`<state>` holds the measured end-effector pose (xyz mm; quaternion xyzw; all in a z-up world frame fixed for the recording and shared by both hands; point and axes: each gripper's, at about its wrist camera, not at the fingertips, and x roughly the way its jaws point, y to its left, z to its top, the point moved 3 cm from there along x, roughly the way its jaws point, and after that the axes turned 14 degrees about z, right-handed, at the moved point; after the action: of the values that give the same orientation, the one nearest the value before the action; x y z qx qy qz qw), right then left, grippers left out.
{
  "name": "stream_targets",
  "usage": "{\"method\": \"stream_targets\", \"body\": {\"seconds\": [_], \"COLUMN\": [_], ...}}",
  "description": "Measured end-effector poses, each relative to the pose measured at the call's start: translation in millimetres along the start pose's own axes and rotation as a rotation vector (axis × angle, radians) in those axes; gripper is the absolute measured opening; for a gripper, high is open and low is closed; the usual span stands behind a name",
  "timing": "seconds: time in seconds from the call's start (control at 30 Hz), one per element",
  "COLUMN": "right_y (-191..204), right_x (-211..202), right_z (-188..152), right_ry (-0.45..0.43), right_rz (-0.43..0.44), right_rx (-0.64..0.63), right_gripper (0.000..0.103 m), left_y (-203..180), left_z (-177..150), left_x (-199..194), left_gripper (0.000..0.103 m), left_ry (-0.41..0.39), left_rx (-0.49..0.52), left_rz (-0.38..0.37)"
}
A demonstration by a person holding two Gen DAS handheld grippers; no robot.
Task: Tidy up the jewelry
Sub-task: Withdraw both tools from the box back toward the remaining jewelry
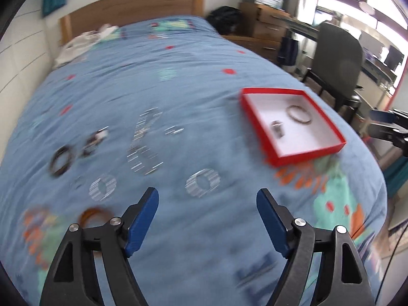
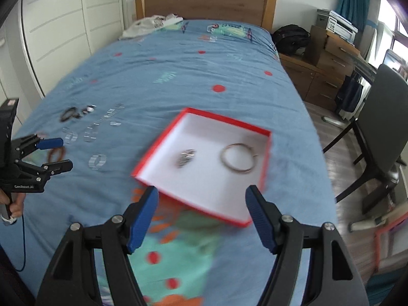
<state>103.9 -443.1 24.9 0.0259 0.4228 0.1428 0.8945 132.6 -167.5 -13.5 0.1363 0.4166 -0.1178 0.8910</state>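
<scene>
A red box (image 1: 262,127) with a white inside lies on the blue bedspread; it holds a metal bangle (image 1: 299,114) and a small silver piece (image 1: 278,128). In the right wrist view the box (image 2: 153,150) holds the bangle (image 2: 238,161) and the silver piece (image 2: 185,158). Loose jewelry lies left: a dark bracelet (image 1: 61,160), an orange bangle (image 1: 93,214), small dark pieces (image 1: 93,141). My left gripper (image 1: 207,199) is open and empty above the bedspread. My right gripper (image 2: 201,199) is open and empty at the box's near edge.
The bed (image 1: 153,81) has a wooden headboard (image 2: 204,5) and white cloth (image 2: 150,25) by it. A dark chair (image 2: 382,127), wooden drawers (image 2: 323,71) and a black bag (image 2: 290,38) stand to the right. White wardrobe doors (image 2: 56,25) are at the left.
</scene>
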Motion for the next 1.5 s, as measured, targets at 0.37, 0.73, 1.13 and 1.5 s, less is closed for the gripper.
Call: {"method": "stream_targets", "body": {"seconds": [0.37, 0.73, 1.13, 1.5], "right_y": [115.9, 167.5, 174.5, 172.5], "right_x": [-9.9, 11.6, 52.6, 99.9], "right_z": [-20.9, -33.6, -23.5, -12.8], "right_ry": [-0.068, -0.102, -0.081, -0.055], "right_rz": [0.064, 0.077, 0.077, 0.090], "right_rx": [0.009, 0.066, 0.071, 0.067], "right_gripper": [0.070, 0.070, 0.070, 0.070], "left_y": [130.8, 177.1, 177.0, 174.7], "left_z": [-88.9, -125.1, -112.8, -100.9], "left_x": [-42.3, -46.9, -19.1, 15.1], "left_gripper": [0.081, 0.087, 0.089, 0.089], "left_ry": [0.024, 0.046, 0.060, 0.085], "left_rx": [-0.183, -0.284, -0.283, -0.286], "left_rz": [0.146, 0.194, 0.213, 0.198]}}
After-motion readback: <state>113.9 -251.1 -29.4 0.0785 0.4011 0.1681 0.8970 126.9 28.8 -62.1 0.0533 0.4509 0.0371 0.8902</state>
